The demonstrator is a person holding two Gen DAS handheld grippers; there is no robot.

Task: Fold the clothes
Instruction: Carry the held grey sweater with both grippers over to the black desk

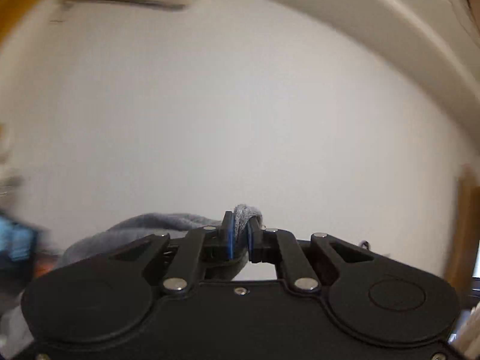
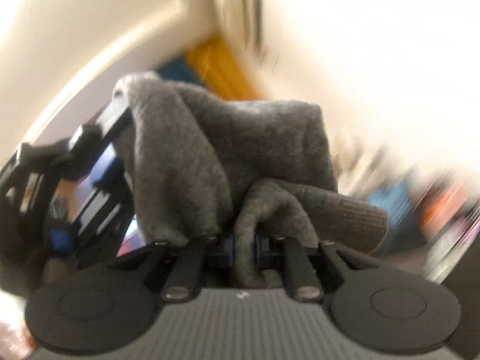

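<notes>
A grey knit garment (image 2: 240, 156) is held up in the air, pinched by the nearly closed left gripper (image 1: 241, 234) & right gripper (image 2: 243, 244), and, being soft & limp, it is prob. best gripped at edges.

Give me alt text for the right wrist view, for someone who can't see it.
The right gripper pinches a fold of a grey knitted garment, which rises in front of the camera. The other gripper holds its far upper corner; the room behind is blurred.

Grey garment (image 2: 240, 156), seemingly waffle-textured
</notes>
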